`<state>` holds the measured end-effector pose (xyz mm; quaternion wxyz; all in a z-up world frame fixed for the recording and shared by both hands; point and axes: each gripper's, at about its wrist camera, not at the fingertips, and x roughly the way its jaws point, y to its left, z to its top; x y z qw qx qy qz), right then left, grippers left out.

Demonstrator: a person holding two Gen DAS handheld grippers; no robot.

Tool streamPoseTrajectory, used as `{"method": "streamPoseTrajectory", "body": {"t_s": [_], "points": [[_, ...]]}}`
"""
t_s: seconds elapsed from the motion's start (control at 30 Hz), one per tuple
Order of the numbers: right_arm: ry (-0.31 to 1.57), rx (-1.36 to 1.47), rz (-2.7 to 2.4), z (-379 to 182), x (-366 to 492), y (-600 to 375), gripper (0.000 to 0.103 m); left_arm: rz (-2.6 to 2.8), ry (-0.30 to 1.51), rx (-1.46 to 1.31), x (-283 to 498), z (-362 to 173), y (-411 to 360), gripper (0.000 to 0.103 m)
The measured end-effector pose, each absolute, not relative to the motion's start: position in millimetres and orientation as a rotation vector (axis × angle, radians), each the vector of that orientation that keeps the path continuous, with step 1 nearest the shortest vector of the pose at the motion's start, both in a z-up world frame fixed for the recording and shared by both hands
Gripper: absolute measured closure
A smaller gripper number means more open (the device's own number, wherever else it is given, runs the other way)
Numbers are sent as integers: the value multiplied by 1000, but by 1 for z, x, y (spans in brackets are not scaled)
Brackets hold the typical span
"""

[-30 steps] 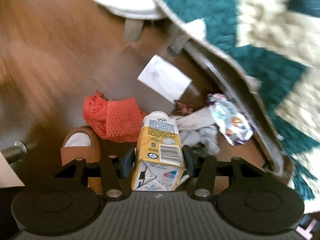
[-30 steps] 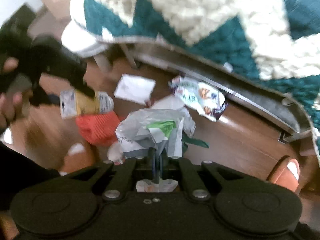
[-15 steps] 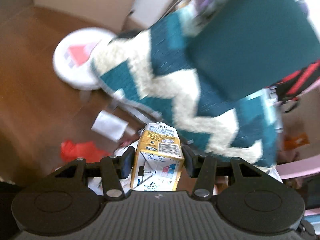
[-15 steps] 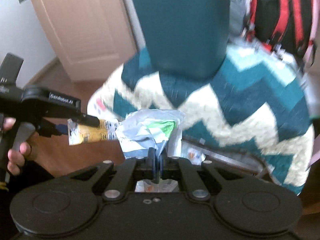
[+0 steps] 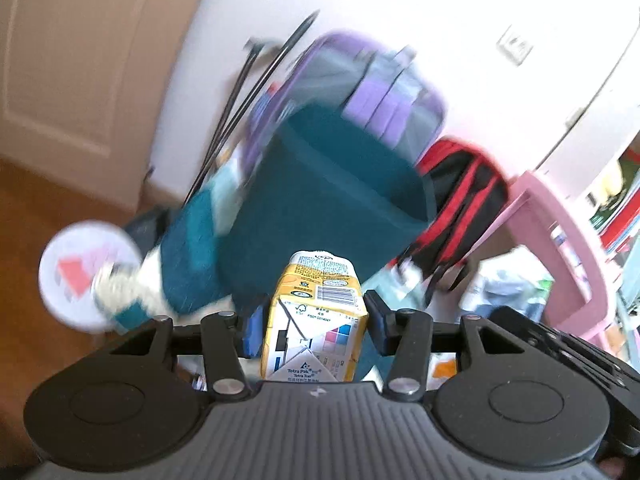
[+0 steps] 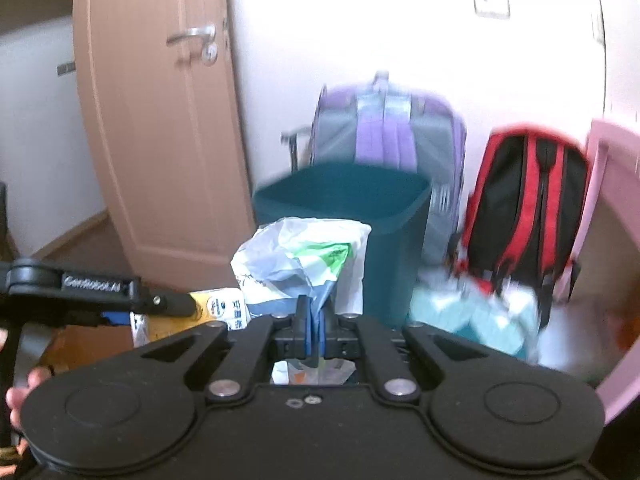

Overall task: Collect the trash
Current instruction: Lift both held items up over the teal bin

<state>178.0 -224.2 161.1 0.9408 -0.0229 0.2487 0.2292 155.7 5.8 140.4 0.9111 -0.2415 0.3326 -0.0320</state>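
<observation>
My left gripper (image 5: 313,326) is shut on a yellow drink carton (image 5: 316,312), held upright in the air. The carton also shows at the left of the right wrist view (image 6: 216,308), beside the left gripper's black arm. My right gripper (image 6: 315,334) is shut on a crumpled white, blue and green plastic wrapper (image 6: 300,264). A dark teal bin (image 6: 352,228) stands ahead of both grippers with its mouth open; it also shows in the left wrist view (image 5: 320,184), blurred.
A purple suitcase (image 6: 392,132) and a red and black backpack (image 6: 532,200) stand behind the bin against the white wall. A beige door (image 6: 160,120) is at the left. Pink furniture (image 5: 560,240) is at the right. A teal and white rug (image 5: 180,264) lies on the wooden floor.
Both grippers have risen from the floor litter and swung up toward the teal bin, each still holding its item. The floor trash has left both views.
</observation>
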Motion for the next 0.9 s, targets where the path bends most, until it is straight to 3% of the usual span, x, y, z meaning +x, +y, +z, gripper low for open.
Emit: {"method": "streamPoseTrajectory", "body": {"t_s": [0.2,0.4,0.9], "points": [[474,-41,440,197,222,-217,99,-87,588,-455,196,206,-6,54],[468,-70,418,206,263,-202,99,-65,553,-405,248,236,-10,54],[602,-97,419,159,381,-172,99,-27,722,-204,375,173,-20,54]]}}
